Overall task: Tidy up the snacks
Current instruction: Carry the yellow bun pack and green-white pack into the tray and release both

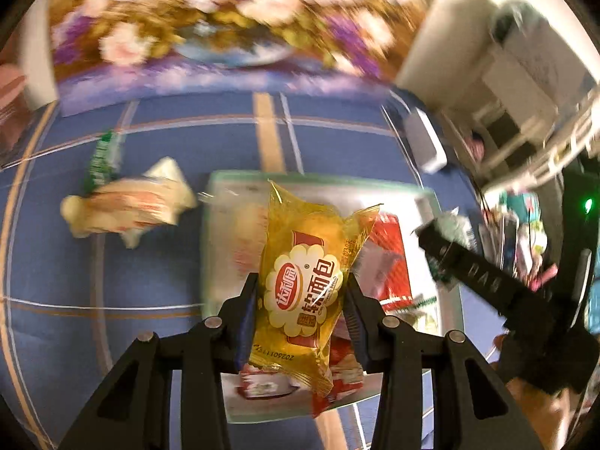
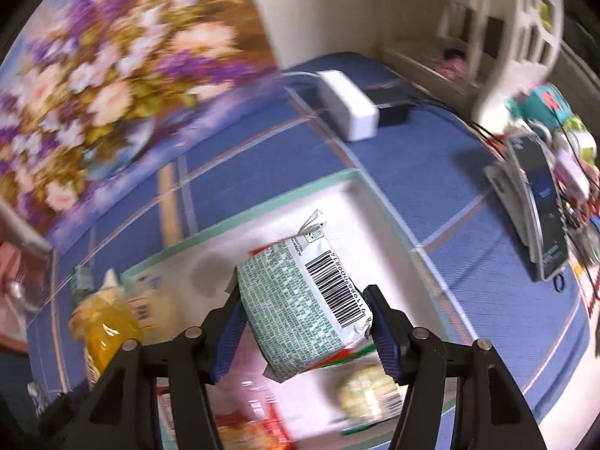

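Both grippers clamp snacks: left gripper (image 1: 302, 296) yellow bread pack (image 1: 305, 285), right gripper (image 2: 305, 322) green packet (image 2: 300, 307).

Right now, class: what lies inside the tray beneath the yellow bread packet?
Under the yellow bread packet, gripped by the left claw, the tray holds red-and-white snack packets. Anything directly beneath the packet is covered; motion blur hides the labels.

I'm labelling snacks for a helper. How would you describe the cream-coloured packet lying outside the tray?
On the blue checked tablecloth, look left of the green-rimmed tray. The cream packet lies there with faint orange stripes, beside a smaller green wrapper; it is paler and bigger than that one.
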